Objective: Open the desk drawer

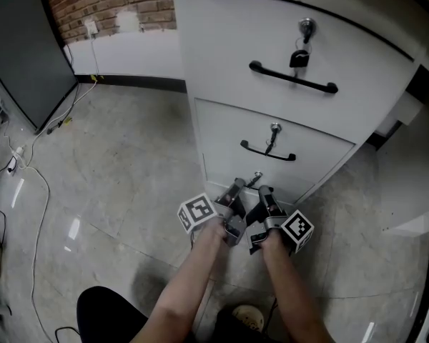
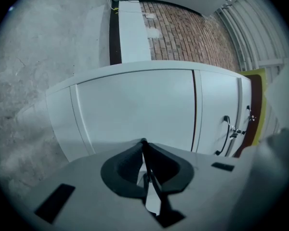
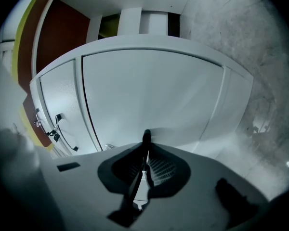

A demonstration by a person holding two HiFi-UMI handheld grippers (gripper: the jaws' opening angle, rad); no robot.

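white three-drawer metal pedestal [image 1: 229,70] stands on grey tiled floor [image 1: 129,184]. bottom drawer [image 1: 218,166] sits flush, closed. left tongs [image 1: 237,188] and right tongs [image 1: 264,191], side by side, are each clamped on its thin black bar handle [image 3: 146,136], just below a silver lock key [image 1: 256,178]. white cables [image 1: 36,184] lie well apart on the floor.

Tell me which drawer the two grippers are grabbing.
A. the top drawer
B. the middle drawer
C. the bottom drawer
C, because in the head view the left gripper and the right gripper both sit at the bottom drawer, with their jaws shut on its handle.
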